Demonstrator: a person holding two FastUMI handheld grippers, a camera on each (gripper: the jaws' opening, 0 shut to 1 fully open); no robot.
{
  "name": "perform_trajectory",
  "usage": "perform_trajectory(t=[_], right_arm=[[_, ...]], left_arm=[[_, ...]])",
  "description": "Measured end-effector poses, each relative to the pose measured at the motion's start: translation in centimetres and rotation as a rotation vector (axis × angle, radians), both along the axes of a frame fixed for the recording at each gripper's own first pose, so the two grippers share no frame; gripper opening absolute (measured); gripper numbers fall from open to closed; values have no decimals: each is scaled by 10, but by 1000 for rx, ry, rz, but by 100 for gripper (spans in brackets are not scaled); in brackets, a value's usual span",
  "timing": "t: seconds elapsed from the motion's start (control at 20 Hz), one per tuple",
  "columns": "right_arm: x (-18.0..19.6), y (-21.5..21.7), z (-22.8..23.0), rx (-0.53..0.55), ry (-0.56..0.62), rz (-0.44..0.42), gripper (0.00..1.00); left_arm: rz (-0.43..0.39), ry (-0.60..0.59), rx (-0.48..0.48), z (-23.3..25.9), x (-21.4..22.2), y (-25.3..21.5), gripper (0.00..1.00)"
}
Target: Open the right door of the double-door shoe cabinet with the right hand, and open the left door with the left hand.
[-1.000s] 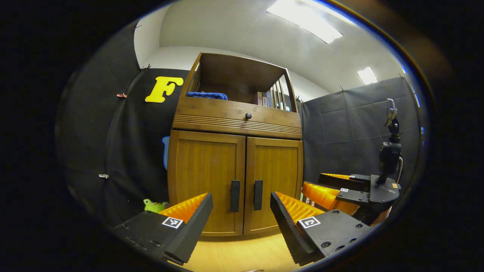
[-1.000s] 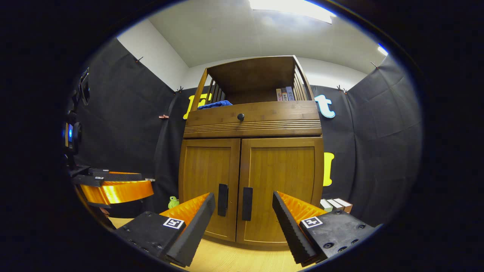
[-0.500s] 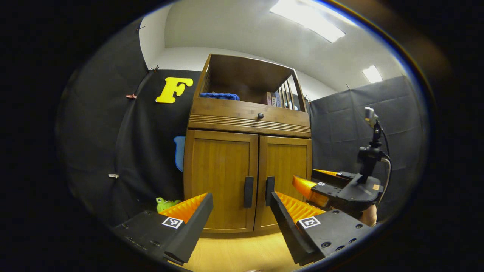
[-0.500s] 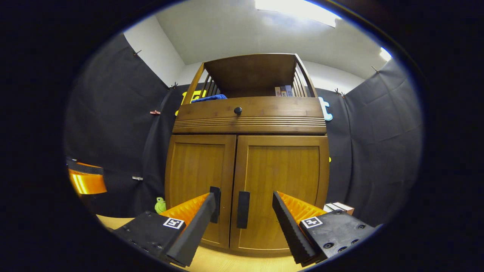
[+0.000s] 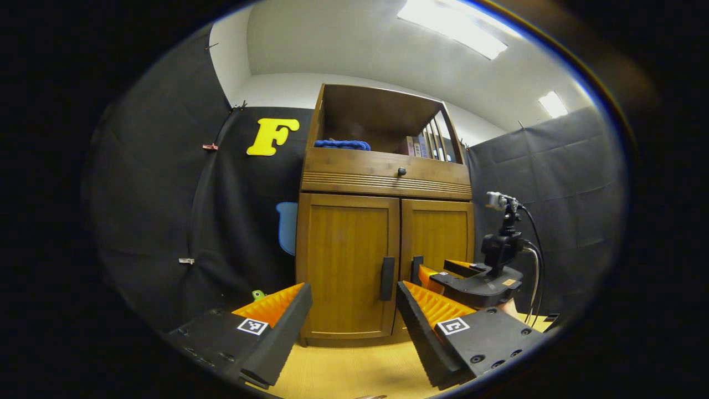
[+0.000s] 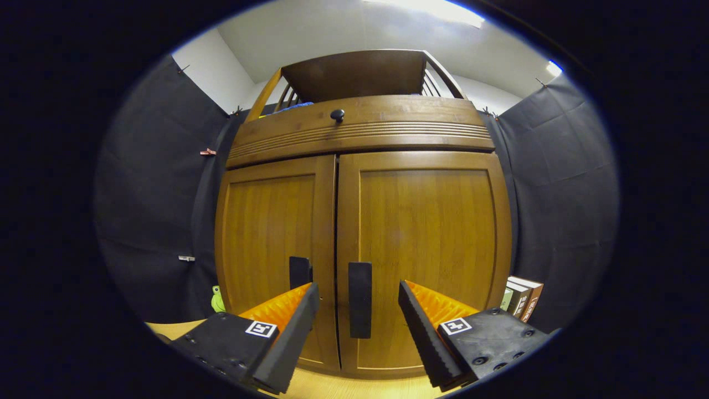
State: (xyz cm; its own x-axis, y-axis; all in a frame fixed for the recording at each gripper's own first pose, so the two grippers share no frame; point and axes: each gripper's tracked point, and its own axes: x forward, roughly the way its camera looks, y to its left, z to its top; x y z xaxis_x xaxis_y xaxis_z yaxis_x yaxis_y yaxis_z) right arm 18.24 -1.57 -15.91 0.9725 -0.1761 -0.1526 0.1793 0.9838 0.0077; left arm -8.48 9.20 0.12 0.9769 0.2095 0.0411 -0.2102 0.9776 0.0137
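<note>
L gripper (image 5: 354,327) held low, level, jaws wide apart, nothing between fingers. R gripper (image 6: 357,327) same: jaws spread wide, empty, pointing fwd. In left gripper view, R gripper (image 5: 437,274) sits farther ahead on right side, fingers parted, tips pointing away, body level.

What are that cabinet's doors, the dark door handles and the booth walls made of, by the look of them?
Doors: seemingly wood or bamboo veneer, with fine vertical grain and a warm satin sheen. Door handles: flat, matte black bars, plastic or painted metal; I cannot tell which. Booth wall: dark cloth, creased and clipped up.
</note>
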Motion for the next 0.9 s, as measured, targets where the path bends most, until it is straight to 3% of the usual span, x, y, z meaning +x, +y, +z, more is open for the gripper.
perform_trajectory(t=[0.1, 0.15, 0.3, 0.45, 0.6, 0.65, 0.75, 0.85, 0.9], right_arm=[[12, 0, -11, -11, 7, -11, 89], [18, -2, -18, -16, 12, -25, 78], [33, -9, -38, -29, 38, -59, 68], [48, -14, -61, -13, 77, -74, 50], [52, -15, -64, -15, 86, -77, 51], [54, -17, -65, -34, 85, -71, 36], [52, -14, -63, -44, 85, -50, 31], [52, -13, -67, -30, 109, -22, 17], [50, -12, -67, -26, 114, -13, 17]], left_arm=[[25, -8, -9, 1, -10, 9, 95], [39, -8, -8, 1, -14, 13, 95], [88, -19, -1, 6, -28, 26, 95], [121, -31, -16, 7, -35, 37, 95], [151, -49, -27, 11, -41, 47, 95], [155, -50, -29, 10, -41, 48, 95], [161, -47, -31, 9, -42, 49, 95], [165, -47, -32, 8, -43, 49, 95], [163, -47, -34, 9, -42, 48, 95]])
